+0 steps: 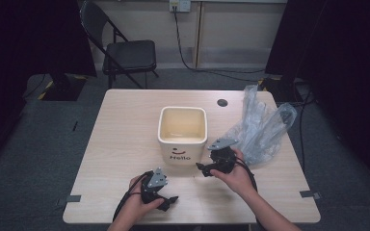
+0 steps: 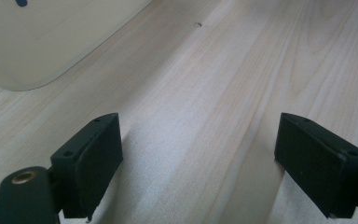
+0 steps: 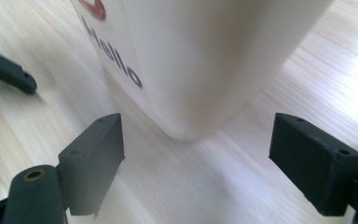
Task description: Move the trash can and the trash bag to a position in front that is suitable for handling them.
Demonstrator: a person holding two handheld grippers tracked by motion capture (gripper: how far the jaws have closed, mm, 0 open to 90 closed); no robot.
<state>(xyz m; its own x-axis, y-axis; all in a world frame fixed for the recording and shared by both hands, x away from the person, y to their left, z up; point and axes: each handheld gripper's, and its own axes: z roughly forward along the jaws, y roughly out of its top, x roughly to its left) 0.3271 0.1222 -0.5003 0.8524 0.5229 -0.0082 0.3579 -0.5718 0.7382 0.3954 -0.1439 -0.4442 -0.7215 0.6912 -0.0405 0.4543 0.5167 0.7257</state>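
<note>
Now the cream square container [image 1: 182, 134] stands upright in the middle of the wooden table [image 1: 120, 144], its open mouth up and the side with the word "Hello" turned to the near edge. It has no clear long axis. The right gripper [image 1: 203, 168] is just right of its near right corner, jaws wide apart and holding nothing, with that corner close ahead between them. The left gripper [image 1: 169, 202] is nearer and a little left, also wide open and empty. A clear plastic bag [image 1: 262, 127] lies at the right.
</note>
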